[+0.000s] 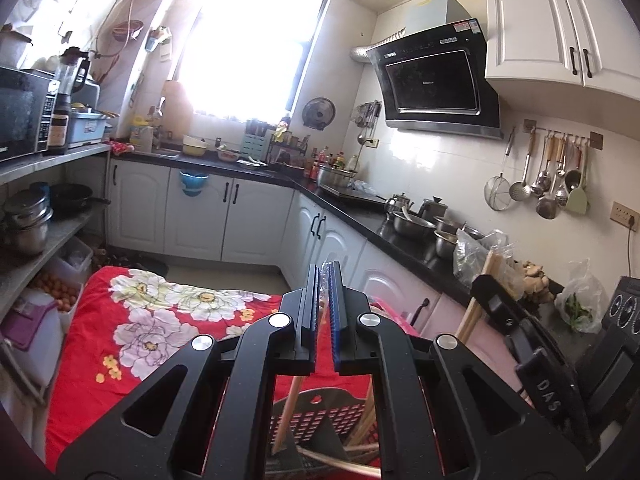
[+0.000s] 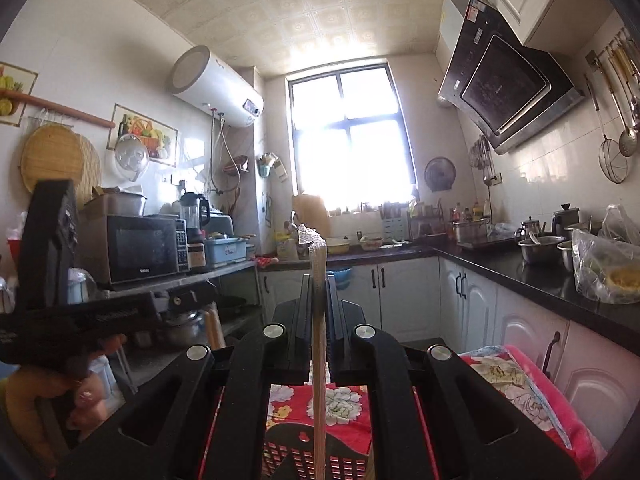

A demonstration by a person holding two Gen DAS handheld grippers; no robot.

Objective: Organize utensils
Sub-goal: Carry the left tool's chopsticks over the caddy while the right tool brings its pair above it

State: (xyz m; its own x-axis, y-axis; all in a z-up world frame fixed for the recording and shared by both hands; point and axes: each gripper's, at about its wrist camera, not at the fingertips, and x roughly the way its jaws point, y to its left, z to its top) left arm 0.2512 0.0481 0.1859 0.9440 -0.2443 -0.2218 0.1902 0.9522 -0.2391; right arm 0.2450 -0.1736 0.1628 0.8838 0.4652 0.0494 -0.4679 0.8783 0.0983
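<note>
A bundle of pale wooden chopsticks (image 2: 319, 300) stands nearly upright, clamped between the closed jaws of the right hand-held gripper (image 2: 319, 280), its long axis running from above the jaws down toward the dark slotted basket (image 2: 296, 454) directly below. The sticks look thin, straight and light, ends cut square. The left hand-held gripper (image 1: 324, 280) is pressed together on nothing visible, over more chopsticks (image 1: 286, 412) leaning in the basket, which sits on a red floral cloth (image 1: 132, 320) covering the table.
</note>
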